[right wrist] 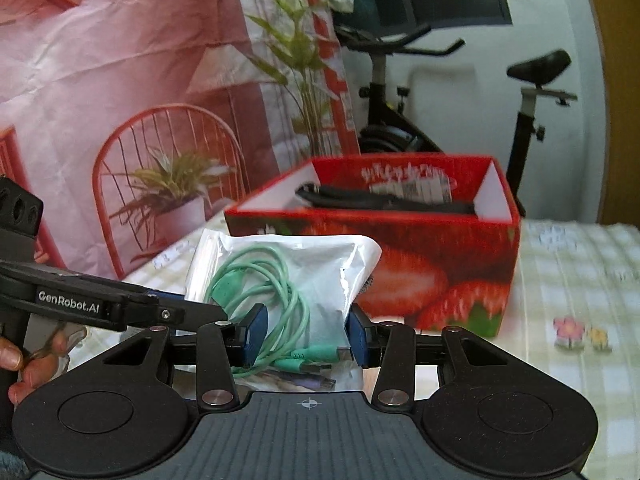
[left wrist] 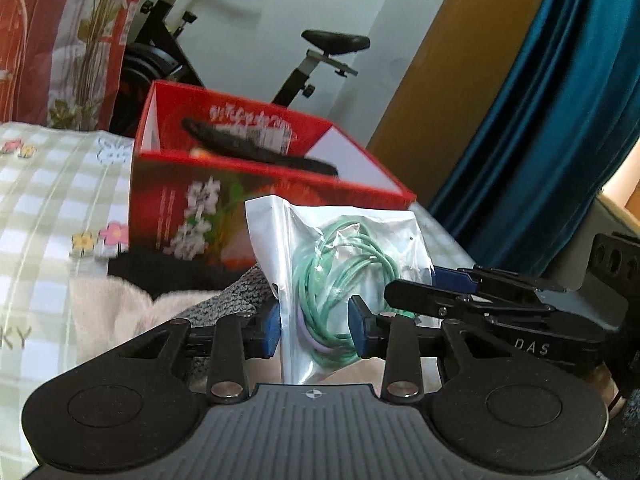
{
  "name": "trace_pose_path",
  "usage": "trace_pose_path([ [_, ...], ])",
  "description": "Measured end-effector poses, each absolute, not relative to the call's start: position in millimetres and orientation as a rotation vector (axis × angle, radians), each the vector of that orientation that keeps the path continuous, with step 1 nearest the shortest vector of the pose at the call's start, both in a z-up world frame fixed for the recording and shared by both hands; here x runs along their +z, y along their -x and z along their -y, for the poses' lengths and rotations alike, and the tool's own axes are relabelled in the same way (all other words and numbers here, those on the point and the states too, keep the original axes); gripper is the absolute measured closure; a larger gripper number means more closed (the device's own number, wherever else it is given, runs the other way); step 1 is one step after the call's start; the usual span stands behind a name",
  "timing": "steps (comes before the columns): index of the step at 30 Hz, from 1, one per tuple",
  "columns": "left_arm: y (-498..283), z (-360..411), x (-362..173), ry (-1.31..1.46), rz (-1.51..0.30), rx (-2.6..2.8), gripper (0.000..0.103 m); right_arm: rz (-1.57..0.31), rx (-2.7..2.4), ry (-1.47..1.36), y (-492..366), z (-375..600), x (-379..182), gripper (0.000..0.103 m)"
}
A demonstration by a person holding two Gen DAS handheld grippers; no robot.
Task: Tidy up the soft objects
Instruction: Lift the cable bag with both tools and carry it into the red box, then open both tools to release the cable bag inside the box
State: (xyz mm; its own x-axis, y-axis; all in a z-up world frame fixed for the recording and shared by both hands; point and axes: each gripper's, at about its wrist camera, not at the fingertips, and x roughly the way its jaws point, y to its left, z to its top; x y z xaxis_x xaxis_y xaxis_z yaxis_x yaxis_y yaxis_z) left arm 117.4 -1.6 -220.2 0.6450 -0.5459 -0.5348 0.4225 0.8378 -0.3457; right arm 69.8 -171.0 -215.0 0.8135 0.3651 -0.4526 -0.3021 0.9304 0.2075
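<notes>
A red strawberry-print box (right wrist: 440,264) is standing open on the checked bedspread (right wrist: 580,280), holding a coiled black cable (right wrist: 384,200) and a labelled packet whose blurred print I cannot read. Nearer, a clear plastic pouch (right wrist: 320,280) is holding a coiled mint-green cable (right wrist: 264,280) with its plugs. Both grippers are pinching this pouch, lifted in front of the box: the right gripper (right wrist: 306,334) and the left gripper (left wrist: 314,330) each standing partly closed on it. The pouch's lower edge is hiding behind the gripper bodies. Only the left view is showing a pale fluffy cloth (left wrist: 120,304) and a grey knit piece (left wrist: 228,300); only the right view is showing the person's fingers (right wrist: 24,360).
</notes>
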Motion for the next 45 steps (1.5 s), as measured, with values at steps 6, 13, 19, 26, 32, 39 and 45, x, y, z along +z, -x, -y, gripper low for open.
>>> trace_pose_path([
  [6,-143,6,-199,0.203,-0.657,-0.549,0.066,-0.489,0.377,-0.107,-98,178,-191,0.063],
  [13,-193,17,-178,0.178,-0.643,-0.559,0.066,-0.465,0.369,-0.136,-148,197,-167,0.063],
  [19,-243,36,-182,0.164,-0.677,-0.558,0.066,-0.527,0.315,-0.136,-202,219,-168,0.063],
  [26,-275,51,-201,0.161,-0.715,-0.512,0.065,-0.593,0.274,-0.121,-243,223,-191,0.062],
  [32,-290,61,-200,0.110,-0.713,-0.478,0.065,-0.601,0.236,-0.096,-259,223,-202,0.063],
  [39,-294,67,-196,0.022,-0.707,-0.444,0.055,-0.626,0.169,-0.023,-272,214,-208,0.051],
  [45,-284,60,-186,0.012,-0.675,-0.448,0.040,-0.622,0.149,0.014,-260,213,-210,0.051],
])
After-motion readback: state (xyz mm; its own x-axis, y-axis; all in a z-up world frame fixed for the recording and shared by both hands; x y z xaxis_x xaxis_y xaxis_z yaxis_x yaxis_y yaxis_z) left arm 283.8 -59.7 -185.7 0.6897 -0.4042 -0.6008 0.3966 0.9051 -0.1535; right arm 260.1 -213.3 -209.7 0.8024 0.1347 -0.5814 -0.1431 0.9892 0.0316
